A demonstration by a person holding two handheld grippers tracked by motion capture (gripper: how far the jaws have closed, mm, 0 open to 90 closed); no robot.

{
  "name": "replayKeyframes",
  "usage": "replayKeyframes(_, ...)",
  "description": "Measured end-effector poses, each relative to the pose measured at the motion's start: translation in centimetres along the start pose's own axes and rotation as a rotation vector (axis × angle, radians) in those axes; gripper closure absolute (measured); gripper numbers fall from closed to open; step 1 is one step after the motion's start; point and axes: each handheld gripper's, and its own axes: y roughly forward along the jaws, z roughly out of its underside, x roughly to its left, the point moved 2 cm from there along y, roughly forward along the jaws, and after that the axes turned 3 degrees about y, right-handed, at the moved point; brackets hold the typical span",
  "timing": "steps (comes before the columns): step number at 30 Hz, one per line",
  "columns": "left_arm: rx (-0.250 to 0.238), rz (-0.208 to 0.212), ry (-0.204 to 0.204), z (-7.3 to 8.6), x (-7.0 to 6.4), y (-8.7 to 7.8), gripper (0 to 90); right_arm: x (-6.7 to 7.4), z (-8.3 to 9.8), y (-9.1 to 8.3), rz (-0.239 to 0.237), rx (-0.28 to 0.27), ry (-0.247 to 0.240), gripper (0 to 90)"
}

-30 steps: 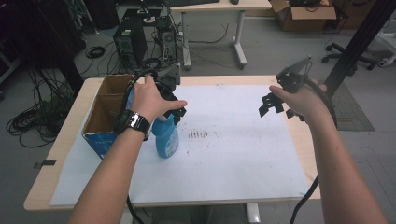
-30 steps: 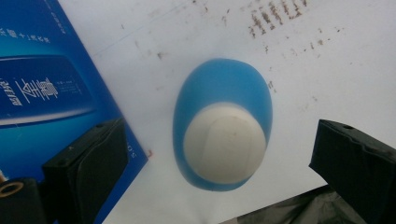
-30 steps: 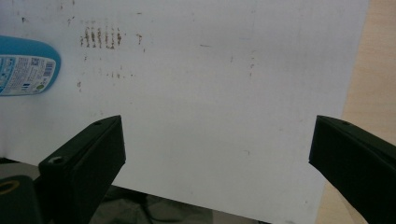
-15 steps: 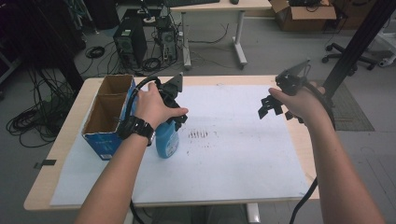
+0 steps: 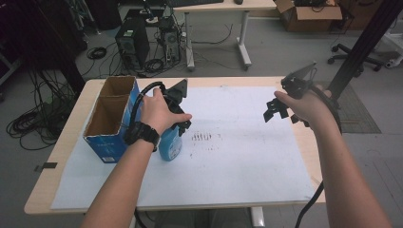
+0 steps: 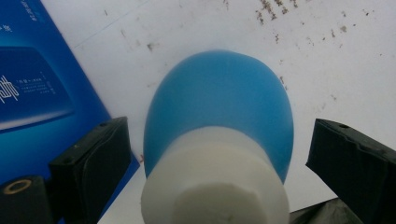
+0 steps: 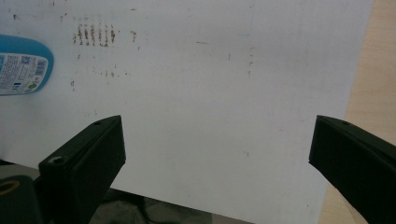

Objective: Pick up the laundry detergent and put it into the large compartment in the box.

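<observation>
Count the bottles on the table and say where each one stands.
1. A blue bottle stands upright on the white sheet, right beside the blue cardboard box, under the left gripper. The box interior is partly hidden.

Lab: computer towers [image 5: 133,45], cables [image 5: 28,128]

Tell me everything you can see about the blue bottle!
The blue bottle looks like smooth plastic, with a rounded blue body and a white cap on top. A printed label shows on it in the right gripper view. It stands upright on the white paper sheet beside the blue cardboard box; whether they touch is unclear. The left gripper is above it, pointing down, with the cap between its black jaws. The jaws have just been closing, but gaps remain on both sides, so nothing grips it yet.
</observation>
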Motion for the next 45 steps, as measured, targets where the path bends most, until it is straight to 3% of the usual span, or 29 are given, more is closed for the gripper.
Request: replayKeyframes(45,0.016,0.022,0.000,-0.25,0.10,1.05,23.6,-0.09,-0.07,0.83,-0.001,0.017,0.000,3.8)
